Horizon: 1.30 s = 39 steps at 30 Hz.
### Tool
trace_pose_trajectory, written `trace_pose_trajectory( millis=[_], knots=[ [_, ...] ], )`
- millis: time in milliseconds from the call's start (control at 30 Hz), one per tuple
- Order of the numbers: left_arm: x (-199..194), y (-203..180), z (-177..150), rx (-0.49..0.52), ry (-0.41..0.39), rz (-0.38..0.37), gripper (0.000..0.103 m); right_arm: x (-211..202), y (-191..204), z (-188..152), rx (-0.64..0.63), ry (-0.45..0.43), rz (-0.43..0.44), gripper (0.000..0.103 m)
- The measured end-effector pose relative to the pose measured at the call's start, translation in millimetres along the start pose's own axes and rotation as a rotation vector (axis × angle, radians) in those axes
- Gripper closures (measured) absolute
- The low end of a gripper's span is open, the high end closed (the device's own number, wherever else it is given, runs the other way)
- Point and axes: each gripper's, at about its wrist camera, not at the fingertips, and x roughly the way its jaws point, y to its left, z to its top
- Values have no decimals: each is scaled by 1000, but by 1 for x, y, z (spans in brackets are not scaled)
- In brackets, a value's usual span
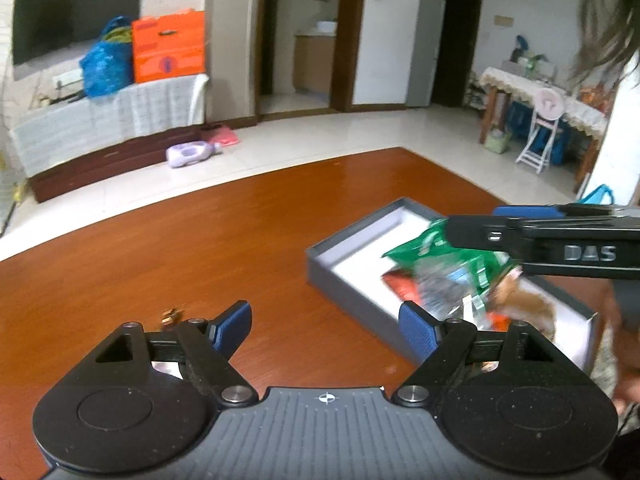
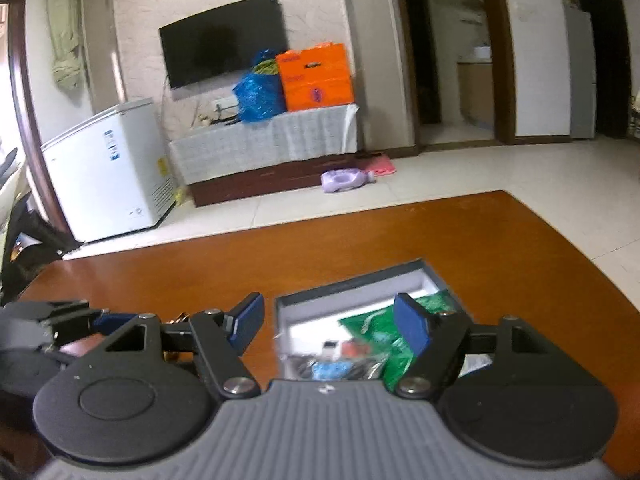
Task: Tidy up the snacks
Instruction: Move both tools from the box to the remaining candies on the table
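Item: snack packets in a shallow grey box point(image 1: 352, 296) with a white lining, set on the reddish-brown worktop point(image 1: 200, 248). Contents visible: a green packet point(image 1: 452, 260) lying uppermost, a red packet point(image 1: 400, 286) beneath it, and a clear or silvery wrapper, blurred. Loose item: one small gold-wrapped piece point(image 1: 171, 316) on the bare worktop, well apart from the box. Left gripper point(image 1: 326, 326): jaws spread wide, nothing between the blue pads; the gold piece lies just beyond its left finger, the box ahead and to its right. Right gripper point(image 2: 328, 322): jaws likewise apart and empty, poised directly over the near end of the box, the green packet point(image 2: 384, 332) showing just behind its right pad. Governing relation: the gold piece sits on the left gripper's side, across from the box, so the left hand is judged the nearer one to fetch it. The piece's long axis cannot be told; it is too small and blurred.
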Motion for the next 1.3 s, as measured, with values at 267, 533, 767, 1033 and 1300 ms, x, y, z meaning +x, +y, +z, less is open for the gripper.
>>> trace_pose_trajectory(
  millis=[267, 533, 767, 1033, 1300],
  knots=[
    [-14, 34, -10, -38, 13, 95, 18, -9, 16, -4, -55, 14, 59, 31],
    [-17, 47, -13, -60, 23, 145, 14, -10, 27, -9, -91, 40, 95, 31],
    [-15, 65, -18, -126, 48, 174, 14, -3, 46, -20, -197, 126, 209, 31],
    [-14, 87, -23, -188, 62, 215, 13, -2, 51, -34, -303, 198, 290, 31],
    [-5, 102, -27, -242, 79, 228, 13, -9, 55, -53, -417, 244, 405, 31]
  ],
)
